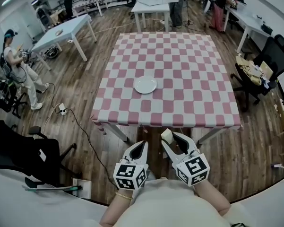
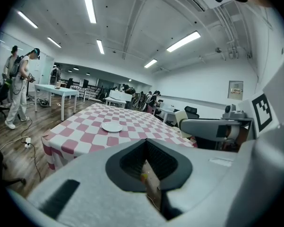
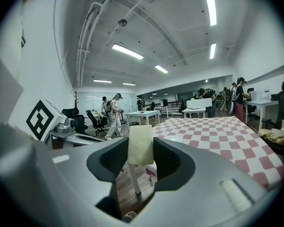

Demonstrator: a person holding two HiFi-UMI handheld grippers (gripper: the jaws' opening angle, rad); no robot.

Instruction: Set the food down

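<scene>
A pale, flat rectangular piece of food stands upright between the jaws of my right gripper, which is shut on it. That gripper hovers just short of the near edge of the red-and-white checkered table. A white plate lies on the cloth, near the middle and toward my side. My left gripper is beside the right one, also short of the table, shut with nothing in it.
A black office chair stands at the near left, and another chair with clutter at the right. A cable and power strip lie on the wooden floor. White tables and people are farther off.
</scene>
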